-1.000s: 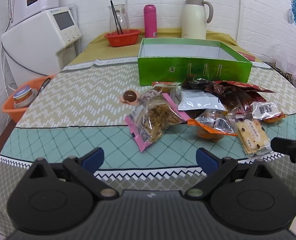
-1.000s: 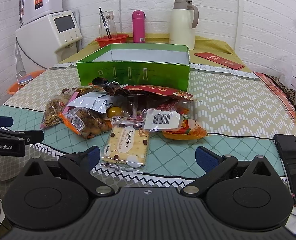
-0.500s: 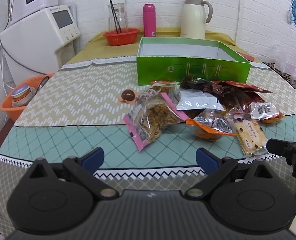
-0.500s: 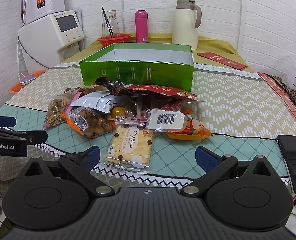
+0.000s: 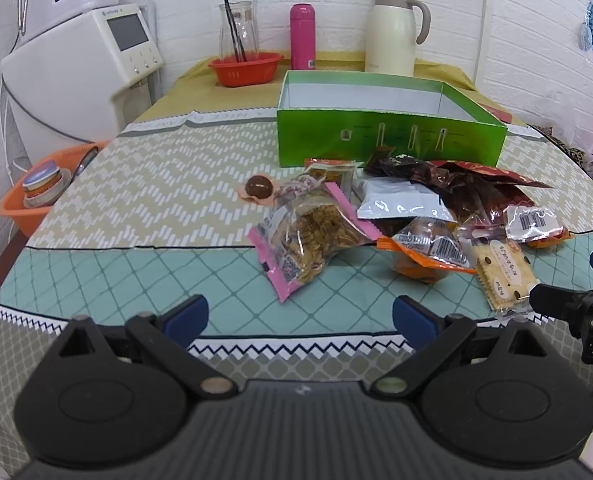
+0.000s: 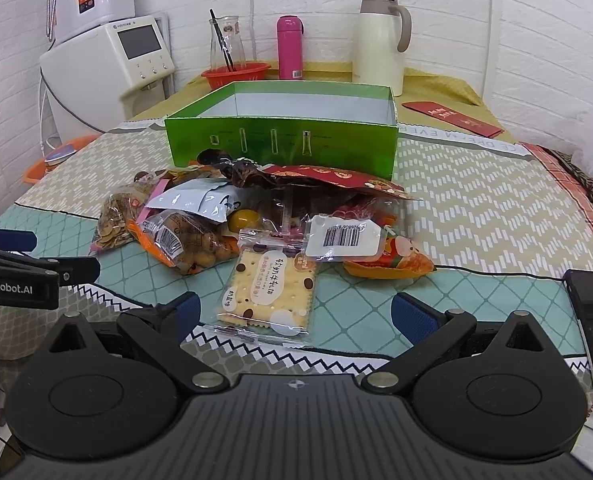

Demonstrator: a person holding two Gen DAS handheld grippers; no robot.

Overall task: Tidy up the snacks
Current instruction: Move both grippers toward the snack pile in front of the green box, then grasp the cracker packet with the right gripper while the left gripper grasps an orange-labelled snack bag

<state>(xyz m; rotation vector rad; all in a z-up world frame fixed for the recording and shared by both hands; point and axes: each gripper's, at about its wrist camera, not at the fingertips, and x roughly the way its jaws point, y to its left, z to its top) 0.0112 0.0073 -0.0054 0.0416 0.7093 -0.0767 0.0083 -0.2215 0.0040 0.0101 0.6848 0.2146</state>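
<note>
Table point(image 6: 476, 208): carries every task item; patterned cloth cover.
Green box point(image 6: 280, 140): landmark; stands open on the table. The visible inner walls are bare; the floor is hidden, so no snack can be confirmed inside.
Snack pile point(image 6: 256, 216): lies on the table just in front of the green box; the rearmost dark packets reach its front wall.
Cracker packet point(image 6: 272, 284): front edge of the pile, farthest from the green box, nearest the right hand-held gripper.
Pink-edged bag point(image 5: 312, 236): left side of the pile, in front of the green box.
Left hand-held gripper point(image 5: 299, 316): fingers apart, holding nothing, short of the pile.
Right hand-held gripper point(image 6: 296, 314): fingers apart, holding nothing, cracker packet lying between its fingertips.
Progress: judged at the start; all visible snacks remain outside the green box.
</note>
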